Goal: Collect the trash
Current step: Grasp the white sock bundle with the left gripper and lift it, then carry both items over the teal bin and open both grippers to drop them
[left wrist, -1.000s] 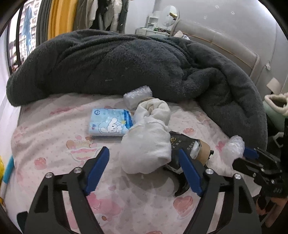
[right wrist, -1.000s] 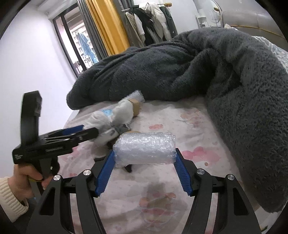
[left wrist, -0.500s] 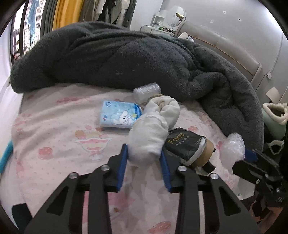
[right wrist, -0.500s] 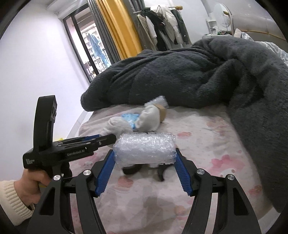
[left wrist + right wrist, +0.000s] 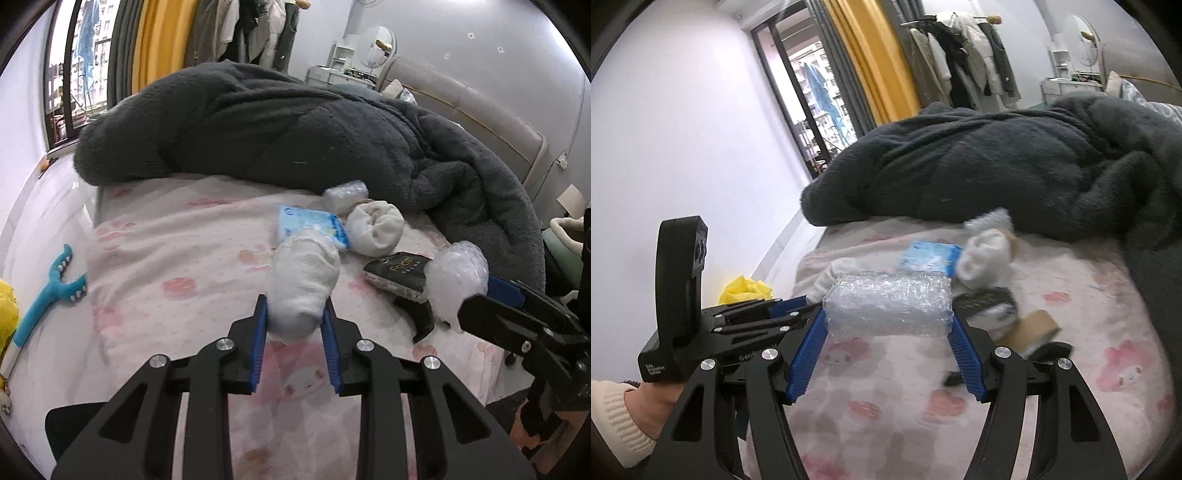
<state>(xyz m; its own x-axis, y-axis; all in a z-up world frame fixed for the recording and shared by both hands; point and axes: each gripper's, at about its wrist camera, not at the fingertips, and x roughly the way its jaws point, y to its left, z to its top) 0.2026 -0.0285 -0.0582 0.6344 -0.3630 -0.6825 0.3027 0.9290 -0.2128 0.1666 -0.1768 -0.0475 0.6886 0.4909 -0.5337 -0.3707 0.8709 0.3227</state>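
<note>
Jaws clamp white wad [image 5: 301, 284], underside hidden.

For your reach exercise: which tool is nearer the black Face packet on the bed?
Right. The right tool, holding bubble wrap, sits against the black Face packet; the left tool is farther off.

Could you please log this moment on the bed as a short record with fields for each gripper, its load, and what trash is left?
left gripper: shut on the white cloth bundle, lower end between the blue pads
right gripper: shut on the bubble wrap roll, held crosswise
left on the bed: blue tissue pack, second bubble wrap piece against the grey blanket, black Face packet
surface: pink patterned sheet
beside the bed: blue toy
</note>
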